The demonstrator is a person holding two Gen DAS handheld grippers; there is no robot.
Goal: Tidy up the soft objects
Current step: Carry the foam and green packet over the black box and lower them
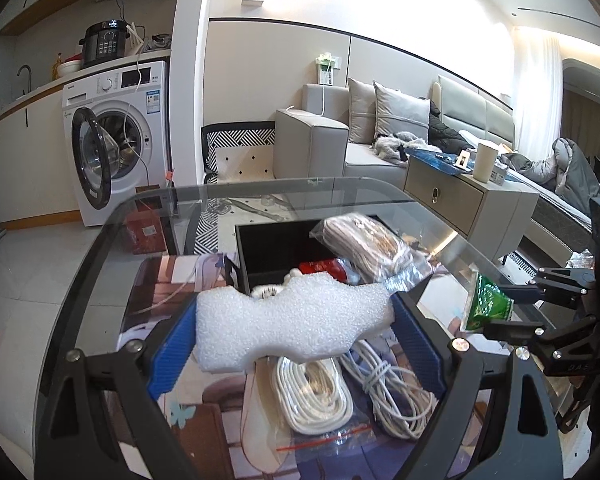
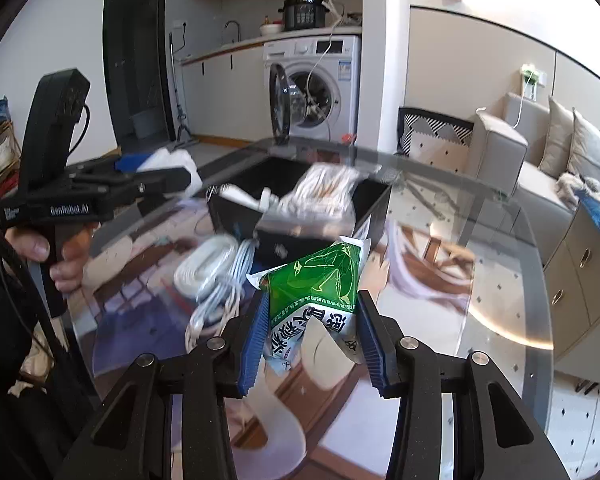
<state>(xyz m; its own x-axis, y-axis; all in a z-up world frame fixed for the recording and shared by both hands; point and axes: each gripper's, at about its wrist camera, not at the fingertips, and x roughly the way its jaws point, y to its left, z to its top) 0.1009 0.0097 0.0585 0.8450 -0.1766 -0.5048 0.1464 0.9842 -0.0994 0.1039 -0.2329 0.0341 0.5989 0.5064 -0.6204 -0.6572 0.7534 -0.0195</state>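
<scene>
Left wrist view: the left gripper (image 1: 294, 330) has its blue ribbed pads pressed on both ends of a white, lumpy-edged foam block (image 1: 292, 322), held crosswise above the glass tabletop (image 1: 112, 248). Just beyond the block sits an open black rectangular box (image 1: 276, 246); a clear bag of beige cord (image 1: 370, 242) leans over its right rim, and something red (image 1: 320, 267) shows inside. Under the block, on the glass, lie a flat coil of white cable (image 1: 312, 394) in a clear bag and a looser bundle of white cable (image 1: 392, 392) beside it. At the right edge the right gripper (image 1: 504, 322) holds a green printed packet (image 1: 490, 300). Room behind: a white washing machine (image 1: 118, 140) with its door open, a grey sofa (image 1: 340, 136), a low cabinet (image 1: 468, 200). Right wrist view: the right gripper (image 2: 311, 334) is closed most of the way on the green printed packet (image 2: 318, 292), pads against both its sides, packet standing up between them and raised over the glass tabletop (image 2: 500, 280). The black box (image 2: 300, 216) lies ahead and slightly left, well apart from the packet, with the cord bag (image 2: 324, 190) in it. The white cable coils (image 2: 216, 276), blurred, lie left of the packet. Far left, the left gripper (image 2: 172, 178), in a bare hand (image 2: 66, 256), reaches toward the box with the foam block (image 2: 172, 166) partly hidden behind its fingers.
</scene>
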